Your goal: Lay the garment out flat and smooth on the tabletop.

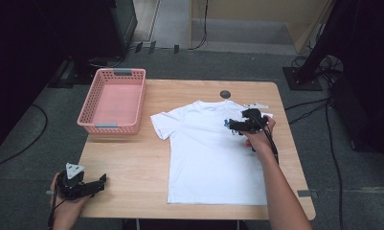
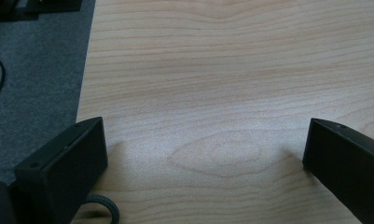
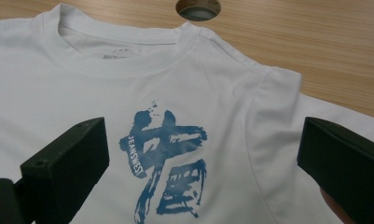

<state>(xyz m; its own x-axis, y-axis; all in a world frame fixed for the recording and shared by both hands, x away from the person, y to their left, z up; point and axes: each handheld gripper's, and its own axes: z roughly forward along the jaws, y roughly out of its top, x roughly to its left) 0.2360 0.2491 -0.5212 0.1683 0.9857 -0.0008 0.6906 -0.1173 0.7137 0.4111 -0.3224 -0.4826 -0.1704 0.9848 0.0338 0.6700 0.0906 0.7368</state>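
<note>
Both forearms were bare, with no sleeves in sight. The left gripper [image 1: 102,182] was black, topped by a grey three-cornered plate at its 12 o'clock. The right gripper [image 1: 233,125] was black too, trailing a dark cable. Blocky jaws carried small screw holes.

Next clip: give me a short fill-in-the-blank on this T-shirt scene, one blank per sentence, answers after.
1. The T-shirt lying flat on the table is ____ in colour.
2. The print on its chest is ____.
3. The basket at the table's left is ____.
4. The right gripper hovers over the shirt with its jaws ____.

Missing words: white; blue; pink; open
</note>
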